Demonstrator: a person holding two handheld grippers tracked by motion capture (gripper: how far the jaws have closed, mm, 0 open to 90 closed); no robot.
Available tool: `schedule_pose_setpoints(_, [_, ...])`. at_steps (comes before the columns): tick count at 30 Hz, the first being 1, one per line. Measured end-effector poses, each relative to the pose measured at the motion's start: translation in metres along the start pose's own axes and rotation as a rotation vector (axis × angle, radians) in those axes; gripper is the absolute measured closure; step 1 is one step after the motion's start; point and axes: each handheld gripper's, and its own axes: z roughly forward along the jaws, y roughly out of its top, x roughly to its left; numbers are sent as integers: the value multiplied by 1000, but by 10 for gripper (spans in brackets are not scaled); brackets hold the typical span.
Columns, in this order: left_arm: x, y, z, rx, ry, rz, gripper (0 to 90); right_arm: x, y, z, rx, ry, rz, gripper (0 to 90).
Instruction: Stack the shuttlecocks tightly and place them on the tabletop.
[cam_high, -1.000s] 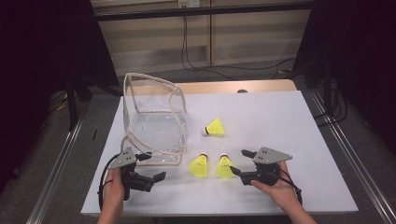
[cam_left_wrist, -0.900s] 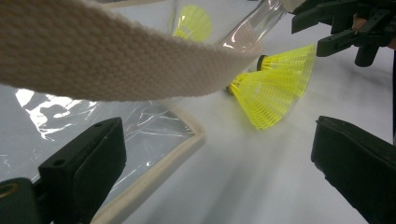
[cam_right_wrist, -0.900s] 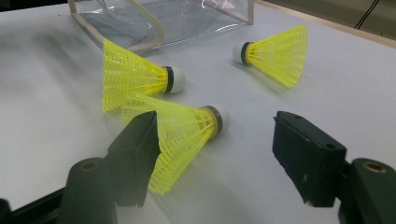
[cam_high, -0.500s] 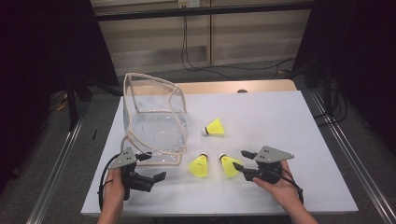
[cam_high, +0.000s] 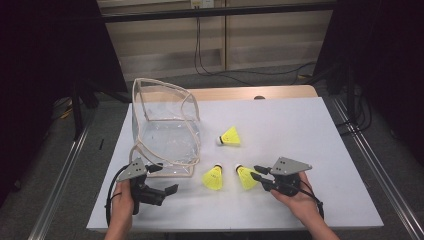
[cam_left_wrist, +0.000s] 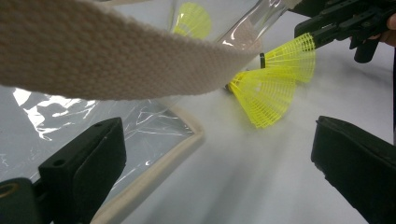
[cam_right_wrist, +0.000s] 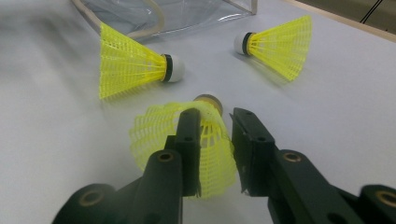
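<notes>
A: What is the right gripper (cam_high: 254, 171) doing, down at the lower right of the high view?

B: Its black jaws have just been closing. A yellow plastic shuttlecock with a mesh skirt (cam_right_wrist: 187, 142) sits between them. In the right gripper view the skirt looks squashed where the jaws press on it, so they are clamped on it. It lies low in the middle of that view, with its cork tip pointing away.

A: Where is that one in the high view?

B: Just below the middle, on the white table (cam_high: 300, 125), right at the gripper's tips.

A: Are there more?

B: Yes. A second yellow shuttlecock (cam_high: 213, 177) lies just to its left. A third yellow shuttlecock (cam_high: 230, 136) lies higher up, near the middle, apart from the other two.

A: And the left gripper (cam_high: 167, 182)?

B: It is at the lower left of the high view, held in a hand (cam_high: 121, 202). In the left gripper view its two black jaws stand wide apart with nothing between them.

A: What is beside it?

B: A see-through plastic bag with a cream cloth edge (cam_high: 165, 130). It stands open at the left of the middle. Its woven cream strap (cam_left_wrist: 116, 56) crosses the top of the left gripper view.
</notes>
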Motion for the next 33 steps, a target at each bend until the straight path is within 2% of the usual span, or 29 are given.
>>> schedule_pose_setpoints(15, [1,0,-1,-2,2,1,34,-3,0,0,27,-6,-13,899])
schedule_pose_setpoints(33, [1,0,-1,-4,1,2,34,-14,9,-13,-30,-27,-5,900])
